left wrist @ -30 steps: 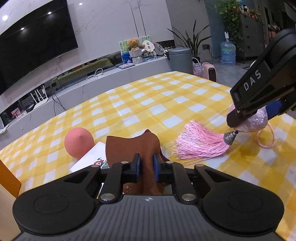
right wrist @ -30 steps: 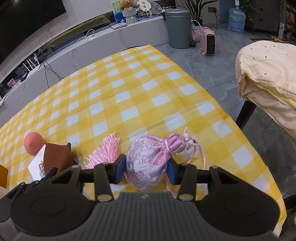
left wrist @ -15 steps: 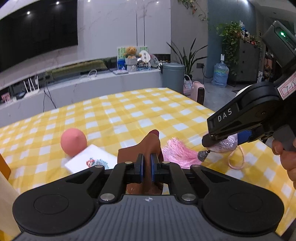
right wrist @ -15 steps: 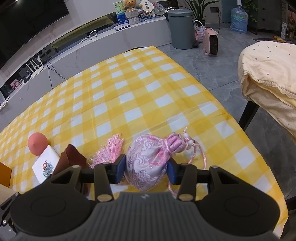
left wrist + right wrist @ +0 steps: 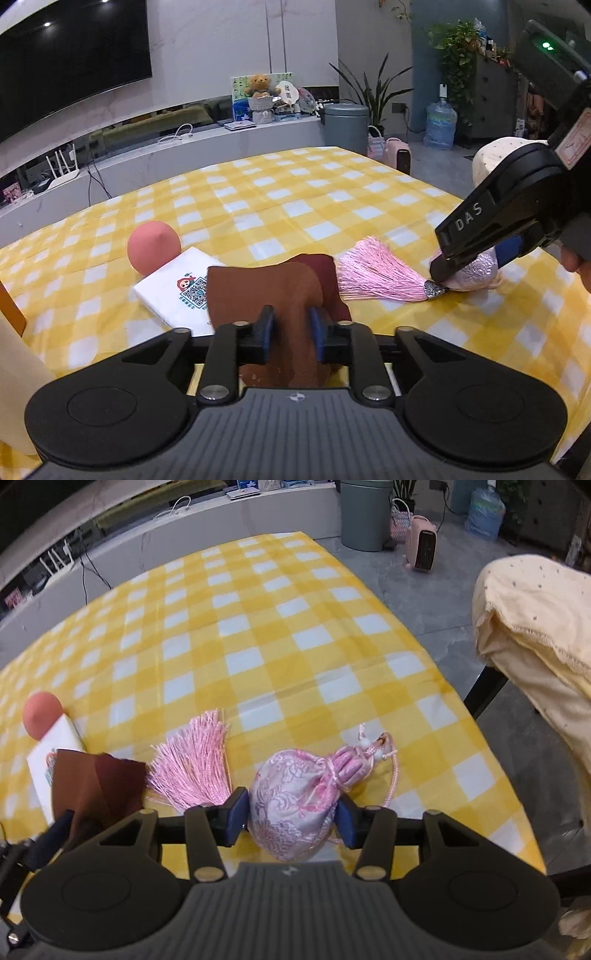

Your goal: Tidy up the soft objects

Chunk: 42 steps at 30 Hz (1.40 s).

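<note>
My left gripper (image 5: 291, 334) is shut on a brown cloth (image 5: 258, 291), which drapes over a white tissue pack (image 5: 173, 291) and a dark red cloth (image 5: 328, 273). My right gripper (image 5: 291, 821) is shut on a pink embroidered pouch (image 5: 291, 801) resting on the yellow checked tablecloth (image 5: 258, 635). The pouch's pink tassel (image 5: 195, 760) lies to its left and also shows in the left wrist view (image 5: 376, 271). The brown cloth shows in the right wrist view (image 5: 74, 782) at the lower left. A pink ball (image 5: 153, 245) sits behind the tissue pack.
The table's right edge (image 5: 476, 731) drops to a grey floor. A chair draped in cream fabric (image 5: 535, 627) stands to the right. A grey bin (image 5: 360, 513) and a pink heater (image 5: 423, 542) stand beyond the far edge. A low TV shelf (image 5: 184, 147) runs behind.
My left gripper has lowered and the brown cloth now spreads flatter over the tissue pack. My right gripper has moved down and forward with the pouch, which now rests on the tablecloth.
</note>
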Each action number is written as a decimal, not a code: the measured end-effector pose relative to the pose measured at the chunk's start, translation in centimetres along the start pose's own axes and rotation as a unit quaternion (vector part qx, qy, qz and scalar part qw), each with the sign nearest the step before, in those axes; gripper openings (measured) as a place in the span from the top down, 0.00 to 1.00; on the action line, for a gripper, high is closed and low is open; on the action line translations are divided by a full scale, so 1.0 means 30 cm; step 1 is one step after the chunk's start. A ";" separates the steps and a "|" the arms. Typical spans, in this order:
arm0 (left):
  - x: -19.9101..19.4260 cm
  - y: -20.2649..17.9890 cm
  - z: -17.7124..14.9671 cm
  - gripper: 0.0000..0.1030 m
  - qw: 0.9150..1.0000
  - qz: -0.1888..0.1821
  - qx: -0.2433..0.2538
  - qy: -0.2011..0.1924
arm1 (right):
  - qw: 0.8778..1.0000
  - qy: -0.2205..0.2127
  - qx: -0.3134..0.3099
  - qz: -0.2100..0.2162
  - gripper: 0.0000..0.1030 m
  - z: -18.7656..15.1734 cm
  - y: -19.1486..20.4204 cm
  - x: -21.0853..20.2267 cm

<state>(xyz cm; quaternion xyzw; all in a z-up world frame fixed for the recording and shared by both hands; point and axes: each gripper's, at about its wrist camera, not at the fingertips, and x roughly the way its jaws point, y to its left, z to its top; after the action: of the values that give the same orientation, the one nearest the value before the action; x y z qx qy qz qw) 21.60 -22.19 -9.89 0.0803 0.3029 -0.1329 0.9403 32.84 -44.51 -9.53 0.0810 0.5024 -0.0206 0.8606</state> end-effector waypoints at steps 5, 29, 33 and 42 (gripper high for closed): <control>0.010 -0.020 0.003 0.32 1.000 -0.003 0.019 0.011 | 1.000 -0.001 -0.021 -0.013 0.32 -0.004 0.015 0.000; -0.091 0.100 0.046 0.02 0.996 -0.077 -0.032 -0.002 | 0.999 -0.006 -0.047 -0.002 0.48 -0.023 0.039 -0.010; -0.020 0.104 0.043 0.03 0.999 -0.035 -0.009 0.034 | 0.999 -0.005 -0.048 -0.007 0.48 -0.019 0.047 -0.007; 0.093 0.090 0.043 0.00 0.998 -0.022 -0.024 0.056 | 0.999 -0.001 -0.046 -0.001 0.53 -0.018 0.039 -0.002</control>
<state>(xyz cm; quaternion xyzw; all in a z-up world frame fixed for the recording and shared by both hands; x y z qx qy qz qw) 25.28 -20.48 -10.31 0.0589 0.3601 -0.1414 0.9203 32.47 -43.26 -9.59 0.0405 0.5017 0.0013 0.8641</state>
